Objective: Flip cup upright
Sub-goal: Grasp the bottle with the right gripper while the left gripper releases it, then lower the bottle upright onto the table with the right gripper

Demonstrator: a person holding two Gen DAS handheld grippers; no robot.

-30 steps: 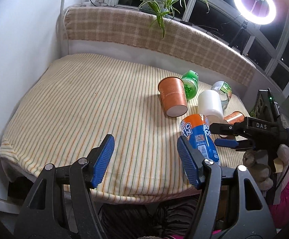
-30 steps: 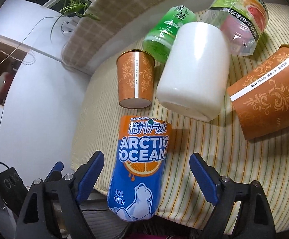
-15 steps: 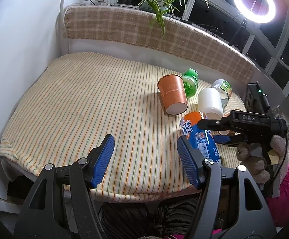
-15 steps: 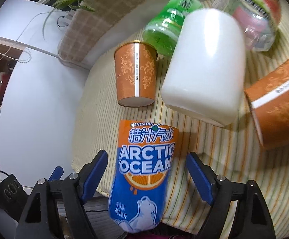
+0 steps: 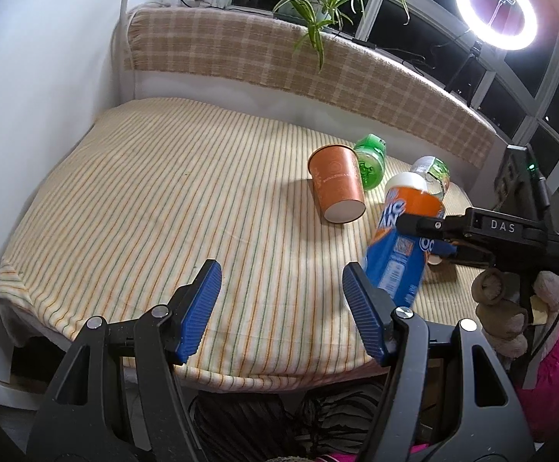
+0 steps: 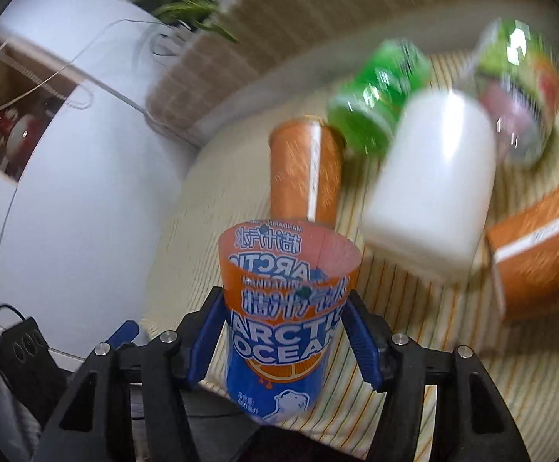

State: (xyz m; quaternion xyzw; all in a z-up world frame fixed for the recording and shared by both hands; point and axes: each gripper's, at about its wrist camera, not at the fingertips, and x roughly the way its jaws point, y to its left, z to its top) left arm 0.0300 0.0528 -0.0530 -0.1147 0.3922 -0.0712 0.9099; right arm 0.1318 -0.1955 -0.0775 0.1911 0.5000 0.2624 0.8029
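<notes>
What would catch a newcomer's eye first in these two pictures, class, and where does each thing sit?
The blue and orange plastic Arctic Ocean cup stands out most, clamped between the right tongs and tilted above the striped cloth. Behind it an orange paper cup lies on its side at mid-cloth. A glowing white ring light shines at the top right, by the window.

Bare striped cloth [image 5: 171, 208] left of orange cup [image 5: 337, 188]
</notes>
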